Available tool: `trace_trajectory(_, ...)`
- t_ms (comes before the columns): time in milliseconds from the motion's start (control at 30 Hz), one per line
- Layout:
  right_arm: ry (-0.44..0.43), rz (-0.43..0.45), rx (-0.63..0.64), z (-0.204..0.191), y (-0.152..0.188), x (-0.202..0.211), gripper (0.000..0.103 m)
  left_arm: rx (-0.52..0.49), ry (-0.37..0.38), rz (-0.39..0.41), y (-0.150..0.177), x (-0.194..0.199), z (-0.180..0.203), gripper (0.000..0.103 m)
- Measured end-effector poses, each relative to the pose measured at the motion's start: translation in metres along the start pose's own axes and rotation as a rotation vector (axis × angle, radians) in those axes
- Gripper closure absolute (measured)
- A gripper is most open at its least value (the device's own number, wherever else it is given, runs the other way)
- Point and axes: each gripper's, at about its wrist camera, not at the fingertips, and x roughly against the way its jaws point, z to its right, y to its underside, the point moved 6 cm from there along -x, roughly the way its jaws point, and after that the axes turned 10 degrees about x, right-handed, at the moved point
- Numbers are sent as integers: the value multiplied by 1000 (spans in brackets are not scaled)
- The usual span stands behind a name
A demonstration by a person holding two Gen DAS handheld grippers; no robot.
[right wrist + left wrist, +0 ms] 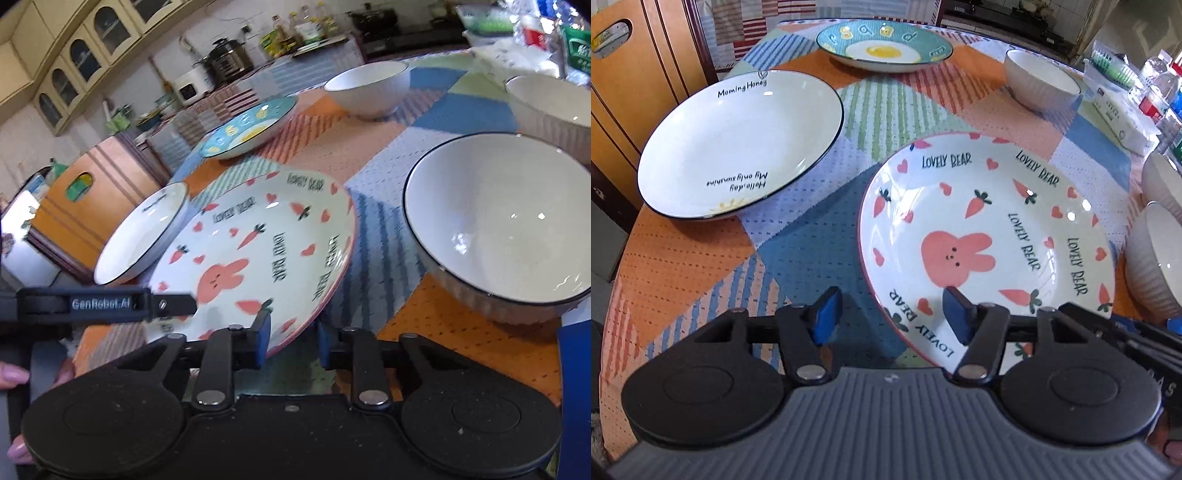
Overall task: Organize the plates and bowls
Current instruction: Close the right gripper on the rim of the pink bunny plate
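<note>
The rabbit "Lovely Bear" plate [990,236] lies on the patchwork tablecloth. My left gripper [890,314] is open astride its near-left rim, one finger outside, one over the plate. My right gripper [293,334] is open around the same plate's [258,254] near rim; the rim sits between the blue pads without clear contact. A white "Morning Honey" plate [738,144] lies to the left, an egg-pattern teal plate [882,44] at the back. White ribbed bowls stand at the far right [1041,79] and right edge [1156,254]; the nearest bowl [506,229] is right of my right gripper.
A tissue box [1123,118] and bottles [1160,81] crowd the table's right side. A wooden chair back [631,85] stands at the left. The left gripper's body [103,304] and a hand [14,376] show in the right wrist view. Kitchen counter with appliances [225,59] lies beyond.
</note>
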Motion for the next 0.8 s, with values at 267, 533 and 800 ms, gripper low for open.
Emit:
trace_trajectory(267,23,4,30,3,-5,-3,78,7,14,28,1,4,5,74)
trace_trajectory(533,-6,-3,97,-4,-3,4,78,-15,22,14,8,18,-1,74)
trace_trajectory(800,-15,35,125,-11,-24,16,78,-7,34,47,-8,40,2,74)
